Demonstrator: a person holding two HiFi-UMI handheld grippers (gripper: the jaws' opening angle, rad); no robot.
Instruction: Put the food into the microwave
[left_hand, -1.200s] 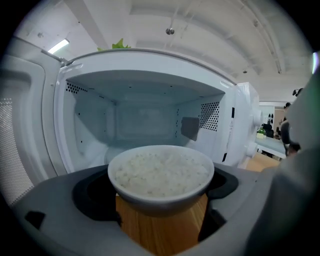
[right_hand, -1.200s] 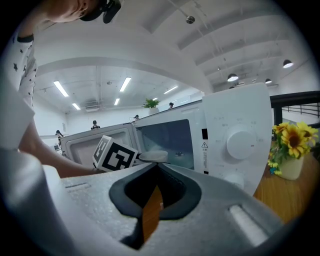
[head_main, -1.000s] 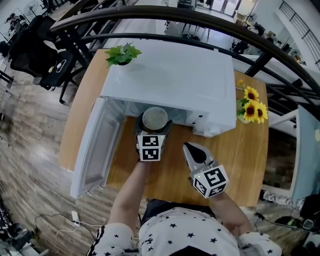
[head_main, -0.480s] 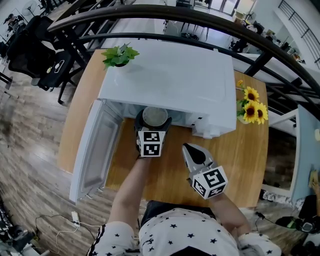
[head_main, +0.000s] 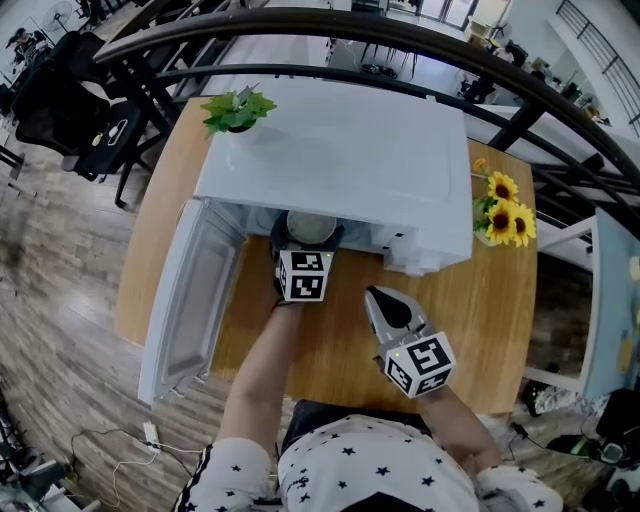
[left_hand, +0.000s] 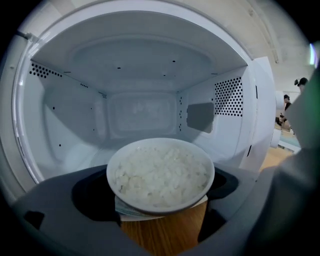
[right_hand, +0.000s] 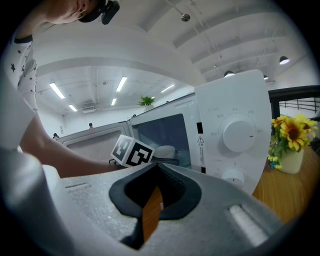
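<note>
Item: bowl of white rice (left_hand: 161, 175), a white round bowl filled nearly to the rim.
Location of item: at the mouth of the open microwave (head_main: 340, 160); in the head view its far part lies under the front edge of the oven's top, and in the left gripper view bare wood shows beneath its near edge.
Under the bowl: a pale flat piece juts out below its base; what it is cannot be told.
Left claw (head_main: 308, 238): jaws spread wide to either side of the bowl and gripping it, one dark jaw on each flank; marker cube facing up.
Right claw (head_main: 386, 298): jaws drawn together at the tips with only a thin slit between them, nothing held; it hovers over the surface (head_main: 480, 320) in front of the control panel, well apart from the bowl.
Microwave: white, standing on the wooden surface, cavity (left_hand: 140, 100) lit and bare, vent holes in both side walls.
Door (head_main: 190, 300): swung fully open to the left.
Controls: two round knobs (right_hand: 239, 135), one above the other, on the right-hand panel.
Potted plant (head_main: 238, 108): green, at the oven's rear left corner.
Sunflowers (head_main: 500, 215): yellow, in a pale vase on the surface just right of the oven.
Operator: a person in a star-patterned shirt (head_main: 380, 470), both forearms extended.
</note>
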